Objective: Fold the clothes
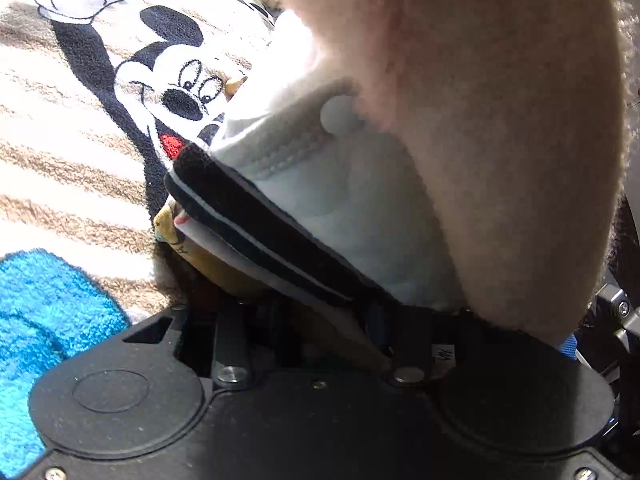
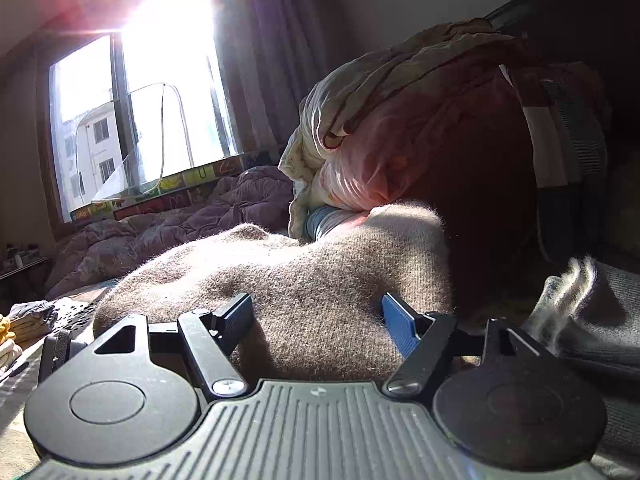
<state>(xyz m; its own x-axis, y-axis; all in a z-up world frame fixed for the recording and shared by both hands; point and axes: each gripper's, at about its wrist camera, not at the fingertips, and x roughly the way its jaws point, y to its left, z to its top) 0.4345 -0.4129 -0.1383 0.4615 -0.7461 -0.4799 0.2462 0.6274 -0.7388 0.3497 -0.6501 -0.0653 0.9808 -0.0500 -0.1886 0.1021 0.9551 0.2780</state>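
Note:
In the left wrist view a beige fuzzy sweater (image 1: 500,140) drapes over my left gripper (image 1: 400,316) and hides its fingertips; a pale grey collar with a button (image 1: 340,114) and a black-edged folded garment (image 1: 256,224) lie between the jaws. In the right wrist view my right gripper (image 2: 318,322) is open, its blue pads (image 2: 400,330) astride a mound of the same brown-beige knit sweater (image 2: 304,276) on the bed.
A striped Mickey Mouse blanket (image 1: 80,160) and a blue towel (image 1: 48,320) lie under the left gripper. A heap of bedding (image 2: 420,120), a purple quilt (image 2: 180,224), a grey garment (image 2: 592,320) and folded clothes (image 2: 24,328) surround the right gripper, with a window behind.

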